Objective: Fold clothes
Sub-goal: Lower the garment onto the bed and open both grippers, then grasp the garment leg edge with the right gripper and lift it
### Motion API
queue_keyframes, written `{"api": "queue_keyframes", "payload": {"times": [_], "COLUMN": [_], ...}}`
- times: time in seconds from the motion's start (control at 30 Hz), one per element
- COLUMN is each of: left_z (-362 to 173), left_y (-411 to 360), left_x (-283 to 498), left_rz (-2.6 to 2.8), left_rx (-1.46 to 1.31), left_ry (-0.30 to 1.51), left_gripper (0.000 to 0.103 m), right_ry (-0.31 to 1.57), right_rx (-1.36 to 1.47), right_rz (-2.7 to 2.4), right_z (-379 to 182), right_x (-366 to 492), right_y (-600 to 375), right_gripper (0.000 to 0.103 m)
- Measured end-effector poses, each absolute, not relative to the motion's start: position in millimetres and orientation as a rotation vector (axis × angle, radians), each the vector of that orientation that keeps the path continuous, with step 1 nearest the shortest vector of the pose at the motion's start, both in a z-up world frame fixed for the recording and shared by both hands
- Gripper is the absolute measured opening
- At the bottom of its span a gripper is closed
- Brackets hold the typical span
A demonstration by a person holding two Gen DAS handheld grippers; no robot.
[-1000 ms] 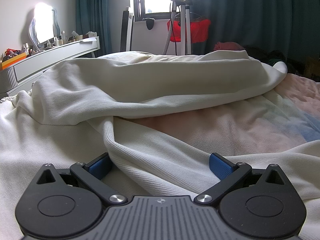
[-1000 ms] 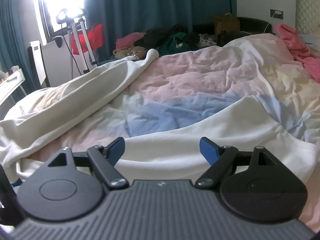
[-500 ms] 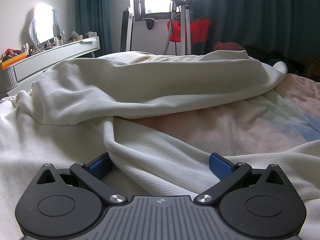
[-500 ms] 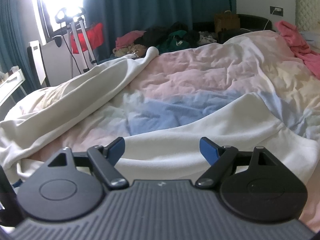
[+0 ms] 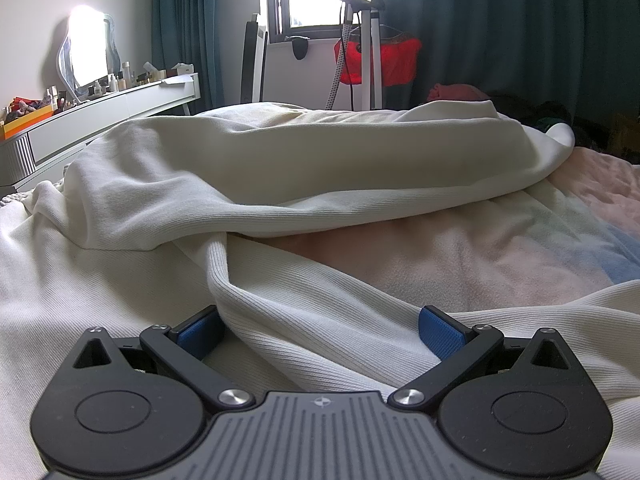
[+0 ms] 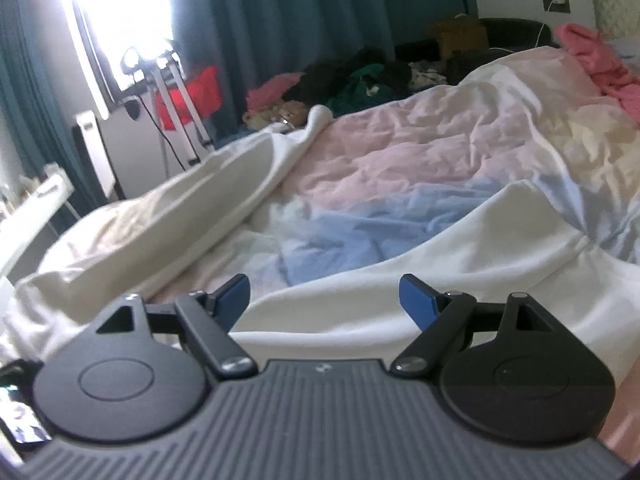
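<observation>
**Folding barely begun**

The cream ribbed knit garment [image 5: 320,184] lies sprawled and rumpled across the pastel pink-and-blue quilt [image 6: 420,168], no neat fold visible. The left gripper [image 5: 320,330] and right gripper [image 6: 324,294] both stand released, fabric lying between the spread pads, ungrasped. The garment's full outline is cut off; the right view is blurred.
</observation>
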State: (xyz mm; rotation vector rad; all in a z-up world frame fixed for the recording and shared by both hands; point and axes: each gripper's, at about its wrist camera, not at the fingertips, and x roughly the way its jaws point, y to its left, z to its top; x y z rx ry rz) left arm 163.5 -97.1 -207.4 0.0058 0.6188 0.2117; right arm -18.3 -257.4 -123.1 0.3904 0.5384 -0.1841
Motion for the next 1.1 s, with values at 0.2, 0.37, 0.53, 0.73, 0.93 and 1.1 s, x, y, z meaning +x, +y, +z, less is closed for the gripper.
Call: {"api": "queue_keyframes", "payload": {"times": [0.2,0.37,0.53,0.73,0.93,1.1], "left_z": [-207.6,-208.0,-209.2,-208.8,-210.0,-214.4], "left_y": [-97.3,-99.5,-98.0,-94.9,-94.8,-102.2], "left_x": [163.6,164.2,163.4,163.3,164.0,163.2], "left_rz": [0.213,0.218,0.212,0.202,0.204,0.231], "left_rx": [0.007,0.019,0.015,0.009,0.009,0.051], "left_ry": [0.618,0.619,0.614,0.614,0.607,0.579], "left_gripper": [0.103,0.103,0.103,0.103,0.103,0.103], "right_ry": [0.528,0.498,0.489,0.496,0.485,0.421], "right_rx": [0.488,0.545,0.607,0.713,0.787,0.807], "right_rz": [-0.121,-0.097,-0.061,-0.081,-0.138,-0.155], "right_z": [-129.7,-135.3,-140.1,-154.2,-184.2,-206.0], "right_x": [-16.6,-10.7,19.0,122.6,248.6,326.6], "right_y": [-259.0,-259.3,-272.7,-309.8,-332.3,-339.1], "right_gripper": [0.070,0.057,0.057,0.057,0.057,0.057]}}
